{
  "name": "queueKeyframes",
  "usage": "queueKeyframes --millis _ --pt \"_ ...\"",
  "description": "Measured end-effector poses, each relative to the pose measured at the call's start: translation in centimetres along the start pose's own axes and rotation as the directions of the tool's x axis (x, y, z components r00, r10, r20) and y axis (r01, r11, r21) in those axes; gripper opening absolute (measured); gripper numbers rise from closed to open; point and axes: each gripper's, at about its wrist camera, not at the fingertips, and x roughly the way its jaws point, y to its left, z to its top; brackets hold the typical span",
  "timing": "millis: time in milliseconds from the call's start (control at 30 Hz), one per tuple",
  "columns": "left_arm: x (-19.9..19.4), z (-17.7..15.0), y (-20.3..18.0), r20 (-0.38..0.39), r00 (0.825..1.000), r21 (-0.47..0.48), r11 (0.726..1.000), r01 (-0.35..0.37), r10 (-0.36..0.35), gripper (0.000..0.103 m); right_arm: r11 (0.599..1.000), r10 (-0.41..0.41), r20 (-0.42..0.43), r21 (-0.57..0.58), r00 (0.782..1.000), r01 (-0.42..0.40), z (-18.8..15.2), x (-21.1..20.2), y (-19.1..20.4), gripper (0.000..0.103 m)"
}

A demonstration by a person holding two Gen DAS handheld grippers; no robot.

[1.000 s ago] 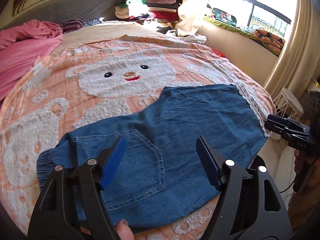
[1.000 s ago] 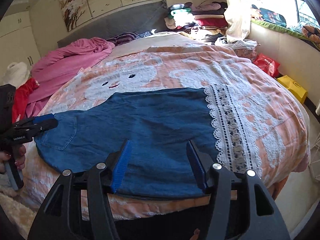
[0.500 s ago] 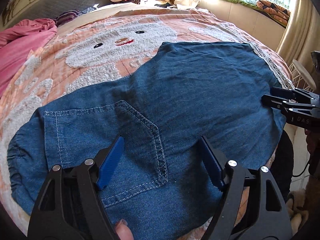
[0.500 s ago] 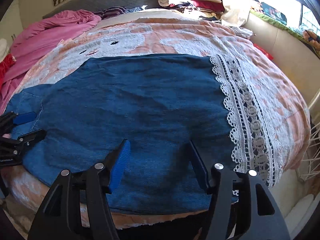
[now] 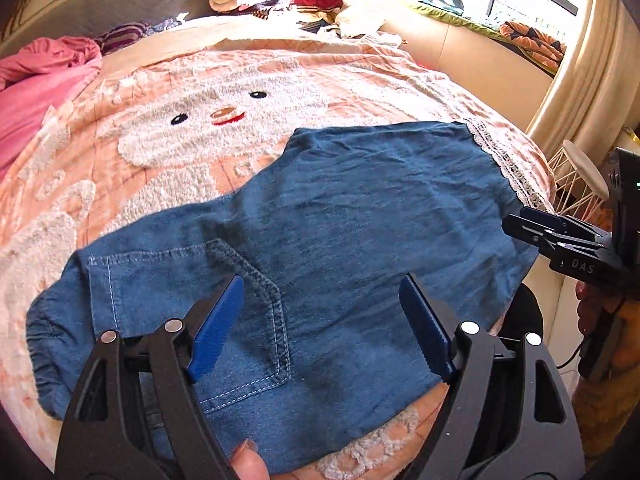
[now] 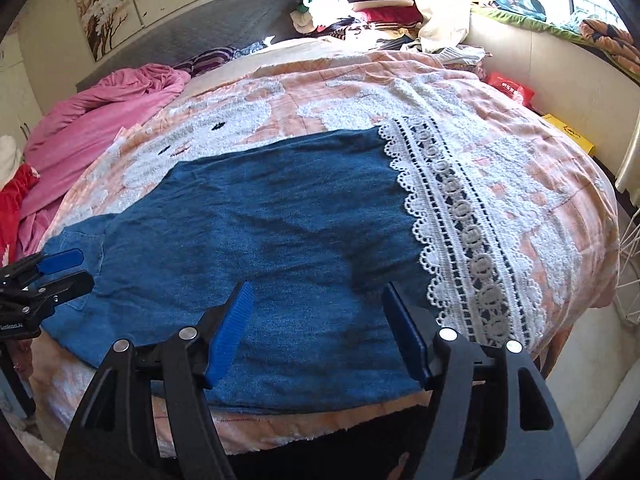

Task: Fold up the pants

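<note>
Both tongs wider since before – over flat pants (image 5: 340, 240).

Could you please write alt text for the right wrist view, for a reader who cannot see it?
Blue denim pants with a white lace hem lie flat on a peach bear-patterned bedspread. The right claw hovers over their near edge, jaws opening, gripping nothing. The left claw enters at the left edge, over the waistband end.

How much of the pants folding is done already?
Some is done: the denim pants already lie flat on the bear bedspread, lace hem at one end. Right now both tongs, left and right, hover above the cloth, opening, gripping nothing. Any further folding is left.
</note>
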Motion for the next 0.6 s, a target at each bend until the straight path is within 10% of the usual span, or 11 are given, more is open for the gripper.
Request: queueKeyframes --millis 600 --pt "0.5 3.4 -5.5 0.014 0.994 0.086 0.991 0.106 -0.107 0.077 0.993 -0.042 0.138 0.113 0.990 0.026 -0.3 -6.6 -3.7 0.075"
